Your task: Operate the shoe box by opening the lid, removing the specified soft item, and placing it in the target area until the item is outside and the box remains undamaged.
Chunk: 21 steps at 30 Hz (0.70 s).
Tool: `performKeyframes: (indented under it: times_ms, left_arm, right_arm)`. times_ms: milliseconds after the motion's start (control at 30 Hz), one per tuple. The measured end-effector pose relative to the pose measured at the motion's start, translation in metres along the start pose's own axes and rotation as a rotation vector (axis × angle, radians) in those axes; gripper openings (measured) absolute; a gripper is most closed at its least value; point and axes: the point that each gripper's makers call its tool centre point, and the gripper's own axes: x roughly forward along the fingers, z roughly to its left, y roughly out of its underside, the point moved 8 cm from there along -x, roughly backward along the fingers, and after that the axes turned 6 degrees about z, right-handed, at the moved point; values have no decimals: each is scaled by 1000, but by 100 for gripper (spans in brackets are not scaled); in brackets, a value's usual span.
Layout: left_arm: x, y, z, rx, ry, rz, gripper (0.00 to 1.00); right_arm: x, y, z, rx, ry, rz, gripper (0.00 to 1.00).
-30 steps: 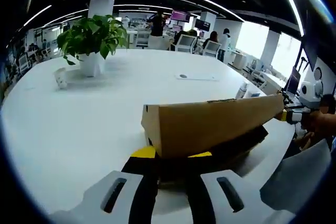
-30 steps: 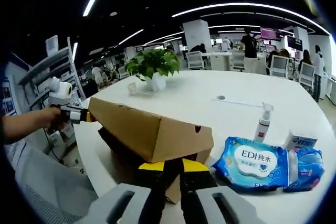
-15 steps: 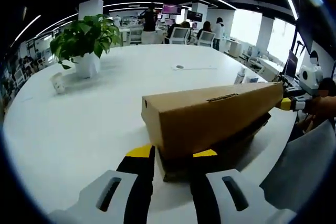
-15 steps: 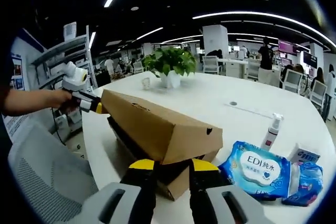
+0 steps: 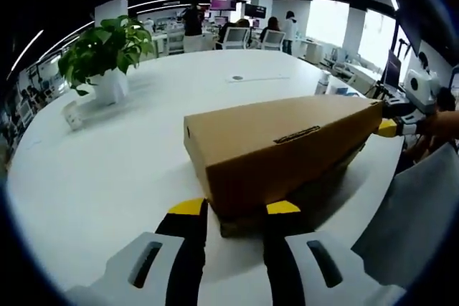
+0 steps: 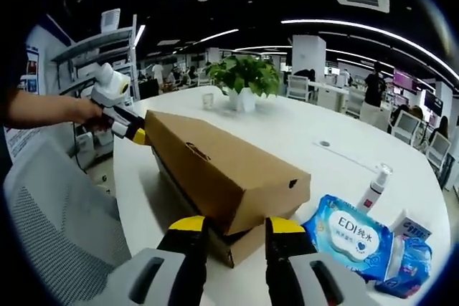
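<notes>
White table (image 5: 107,170), shoe box (image 5: 280,145) between grippers

Left gripper (image 5: 233,209): two black jaws w/ yellow tips, set on pale grey moulded bodies, each w/ a dark oblong slot. Right gripper (image 6: 233,227): same build, black jaws, yellow tips, light grey shells w/ slotted recesses. Seen from across, in the right gripper view, the left gripper has a black body behind its yellow tip. A hand (image 6: 87,111) and bare forearm show there, dark sleeve higher up, prob. short, edge too dim to be sure. Other hand (image 5: 439,125) grips its tool; no sleeve visible.
</notes>
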Motion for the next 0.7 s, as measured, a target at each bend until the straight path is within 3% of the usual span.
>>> performKeyframes:
  times_ms: [500,700]
  left_arm:
    - [-2,1,1,21,3,-14,28]
    - [-4,3,-4,61,23,26,34]
  right_arm:
    - [6,5,3,-56,-7,23,35]
    - [4,5,3,-28,-15,27,35]
